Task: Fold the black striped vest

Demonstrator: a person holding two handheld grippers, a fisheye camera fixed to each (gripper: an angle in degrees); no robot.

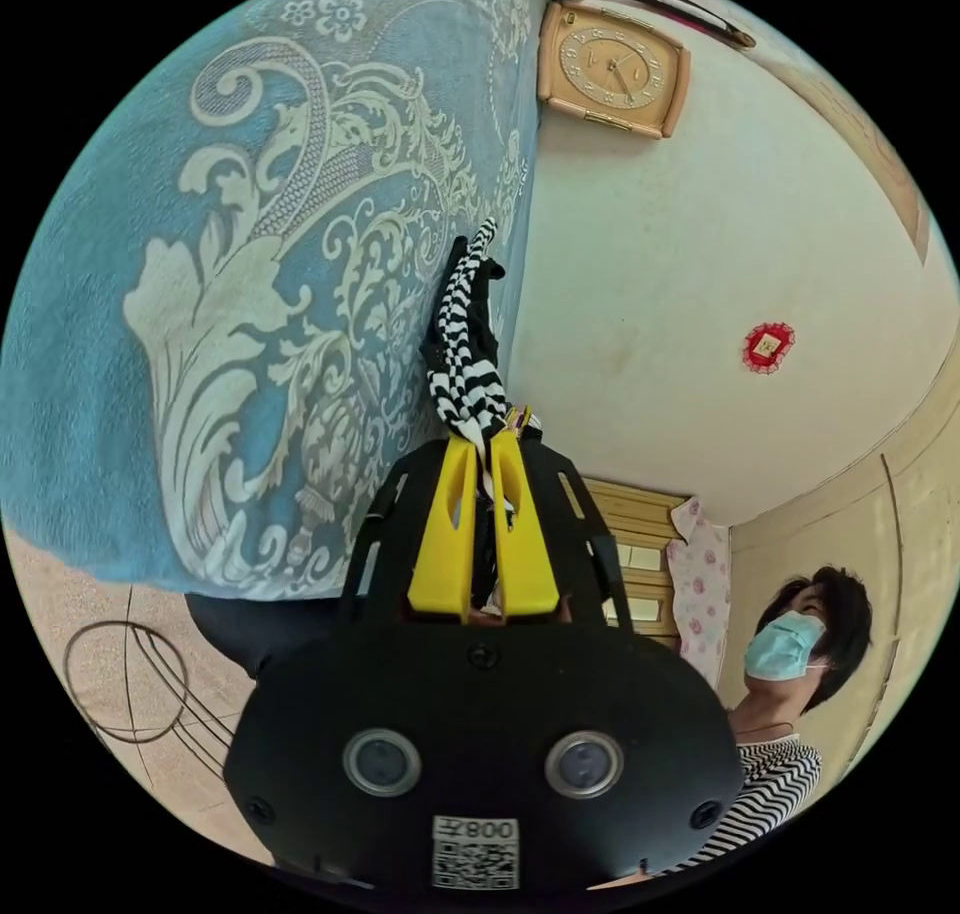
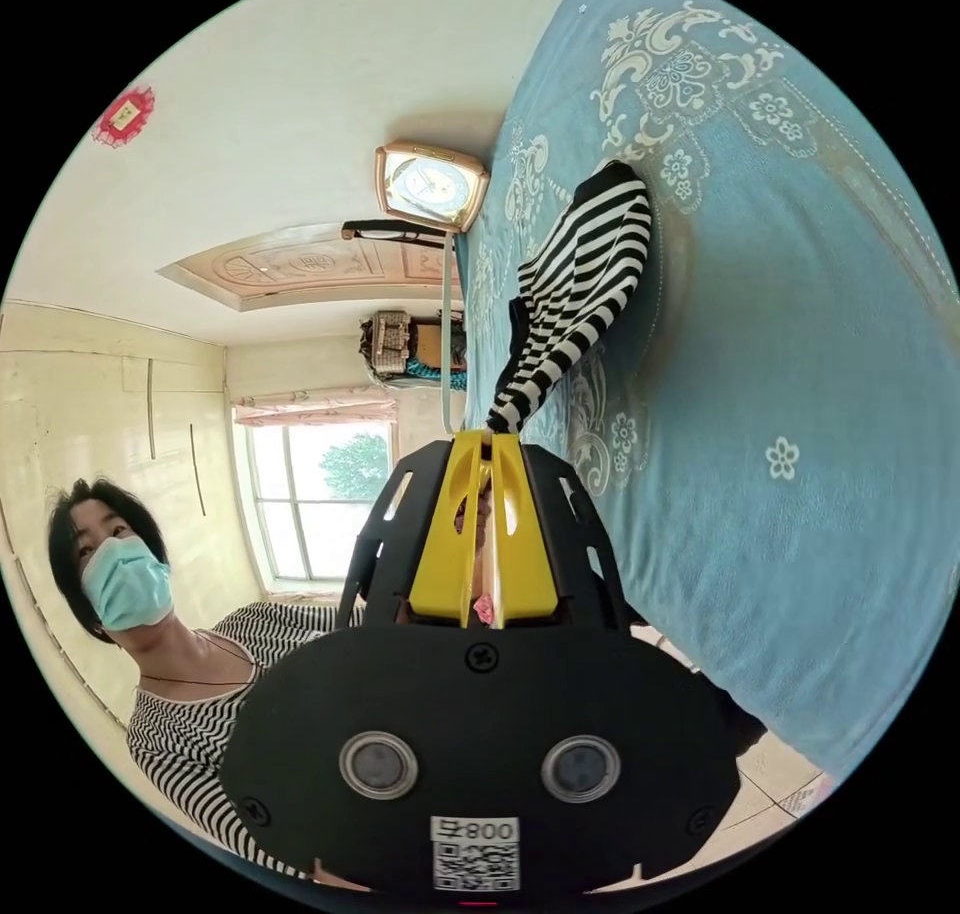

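Striped vest (image 2: 585,284) over blue bedspread (image 2: 800,354), pinched by left hand-held gripper (image 1: 487,444), right hand-held gripper (image 2: 487,439)

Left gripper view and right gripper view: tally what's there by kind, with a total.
Striped vest: 1
Yellow-jawed tools: 2, left tool and right tool, each shut on the vest
Blue patterned bedspread: 1
Wall clock: 1
Red wall ornament: 1
Person: 1
Total: 7

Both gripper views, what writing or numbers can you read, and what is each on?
Clock: dial numerals, too small to read.
Red wall ornament: centre mark, too blurred.
White sticker: small print above a code square, not readable.
Nothing reads clearly enough to quote.
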